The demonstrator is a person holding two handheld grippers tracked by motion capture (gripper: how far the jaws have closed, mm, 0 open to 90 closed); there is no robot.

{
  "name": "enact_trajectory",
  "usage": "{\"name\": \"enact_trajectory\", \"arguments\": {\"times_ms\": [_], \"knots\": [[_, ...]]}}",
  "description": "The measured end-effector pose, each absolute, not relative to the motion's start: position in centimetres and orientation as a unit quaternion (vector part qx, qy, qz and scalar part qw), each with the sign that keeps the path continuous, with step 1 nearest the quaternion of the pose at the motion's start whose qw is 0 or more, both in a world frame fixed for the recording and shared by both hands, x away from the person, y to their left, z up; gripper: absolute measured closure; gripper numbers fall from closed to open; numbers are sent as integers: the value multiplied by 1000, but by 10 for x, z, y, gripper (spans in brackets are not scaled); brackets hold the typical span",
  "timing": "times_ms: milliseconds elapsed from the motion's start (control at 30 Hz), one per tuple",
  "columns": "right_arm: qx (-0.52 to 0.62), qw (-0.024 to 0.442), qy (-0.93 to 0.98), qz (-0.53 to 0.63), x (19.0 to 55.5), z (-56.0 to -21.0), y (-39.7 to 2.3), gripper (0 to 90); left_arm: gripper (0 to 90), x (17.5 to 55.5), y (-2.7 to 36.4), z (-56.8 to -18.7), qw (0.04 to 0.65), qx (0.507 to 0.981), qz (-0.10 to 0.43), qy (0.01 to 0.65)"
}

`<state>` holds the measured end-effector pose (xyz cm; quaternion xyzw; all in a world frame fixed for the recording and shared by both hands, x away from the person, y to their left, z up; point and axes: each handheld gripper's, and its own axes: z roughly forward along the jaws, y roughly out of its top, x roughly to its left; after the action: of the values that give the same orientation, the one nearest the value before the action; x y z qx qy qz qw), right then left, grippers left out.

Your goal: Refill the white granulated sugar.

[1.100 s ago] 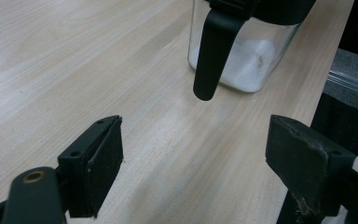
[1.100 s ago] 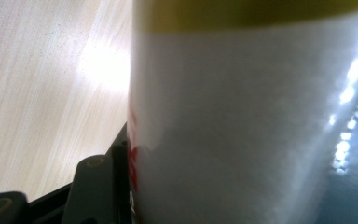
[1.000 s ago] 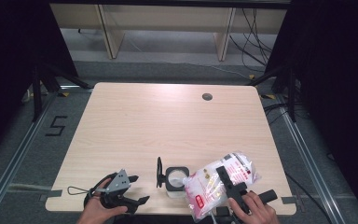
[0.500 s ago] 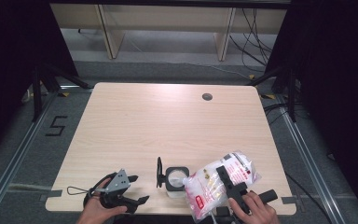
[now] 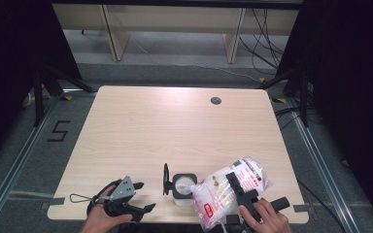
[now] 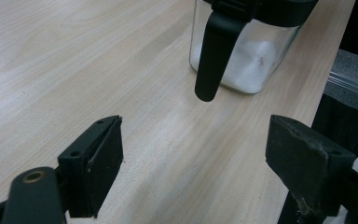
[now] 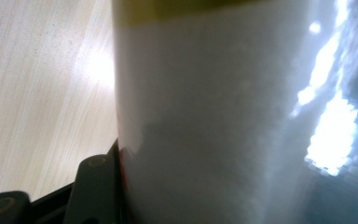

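Observation:
A clear glass jar [image 5: 183, 188] with white powder in its bottom stands near the table's front edge, its black hinged lid [image 5: 165, 178] flipped up on the left side. My right gripper [image 5: 234, 184] is shut on a clear plastic bag of white powder [image 5: 218, 194] with red print. The bag is tilted so its corner reaches over the jar's mouth. In the right gripper view the bag [image 7: 242, 116] presses against the left finger [image 7: 95, 186]; the other finger is hidden. My left gripper [image 5: 144, 196] rests open left of the jar. In its own view the jar [image 6: 251, 65] and the lid's tab [image 6: 214, 56] lie ahead of the open left gripper [image 6: 193, 154].
The light wooden table [image 5: 175, 131] has a round cable hole [image 5: 216, 100] at its far right. The front edge runs just below both hands. Dark floor with rails and cables surrounds the table, and shelving legs stand behind it.

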<state>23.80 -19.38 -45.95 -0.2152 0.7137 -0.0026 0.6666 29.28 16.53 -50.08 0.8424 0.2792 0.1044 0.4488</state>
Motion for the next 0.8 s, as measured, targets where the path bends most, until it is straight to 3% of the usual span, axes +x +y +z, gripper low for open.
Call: {"name": "enact_trajectory", "arguments": {"times_ms": [800], "knots": [[-180,665,724,21,238,-461,-199,463,185,294,166,-500,446,846,110,270]]}}
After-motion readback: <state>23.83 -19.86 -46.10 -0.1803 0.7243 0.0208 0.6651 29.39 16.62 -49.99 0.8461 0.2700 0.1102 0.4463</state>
